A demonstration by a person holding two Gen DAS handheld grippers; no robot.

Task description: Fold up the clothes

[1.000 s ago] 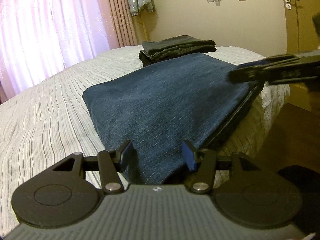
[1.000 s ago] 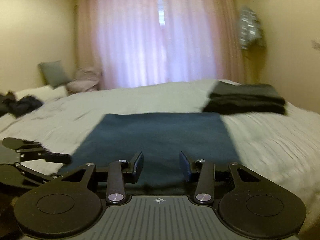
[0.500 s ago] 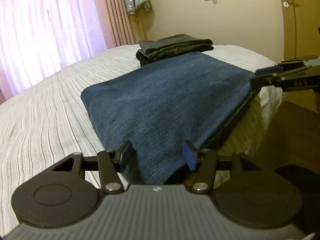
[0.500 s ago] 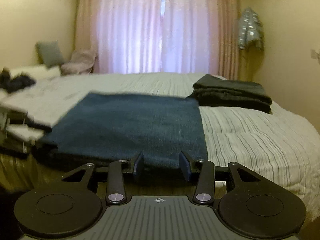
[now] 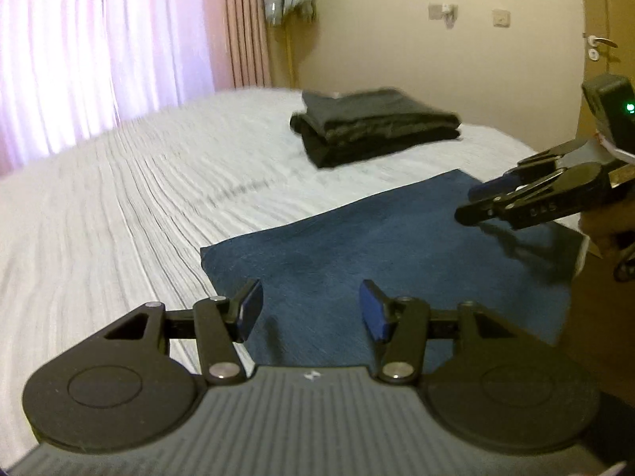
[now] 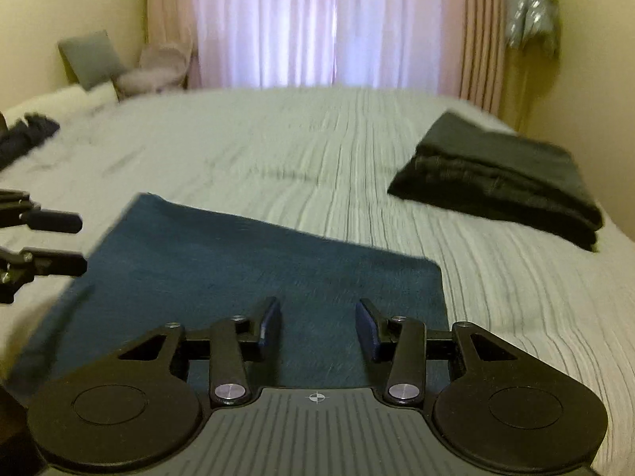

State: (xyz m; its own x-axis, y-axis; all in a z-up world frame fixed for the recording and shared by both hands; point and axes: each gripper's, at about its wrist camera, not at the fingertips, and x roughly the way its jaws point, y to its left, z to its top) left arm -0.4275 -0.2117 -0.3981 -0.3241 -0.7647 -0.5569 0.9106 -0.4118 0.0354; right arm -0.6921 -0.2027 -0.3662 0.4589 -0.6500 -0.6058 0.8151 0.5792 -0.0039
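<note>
Folded blue jeans (image 5: 397, 246) lie flat on the striped white bed (image 5: 139, 206), near its front edge. My left gripper (image 5: 309, 309) hovers over the jeans' near left part, open, with nothing between its fingers. The right gripper (image 5: 488, 202) reaches in from the right above the jeans' far right corner. In the right wrist view the right gripper (image 6: 317, 325) is open over the jeans (image 6: 238, 261), holding nothing. The left gripper (image 6: 75, 242) shows at the left edge there, jaws apart.
A stack of folded dark clothes (image 5: 377, 127) sits on the bed beyond the jeans, also visible as the dark stack (image 6: 496, 182). Pillows (image 6: 119, 67) and a dark crumpled garment (image 6: 27, 135) lie at the bed's far left. Pink curtains (image 6: 317, 23) hang behind.
Both grippers have moved forward from the bed's edge to above the folded jeans, and the views have swung toward the bed. The jaws have stayed as wide as before.
</note>
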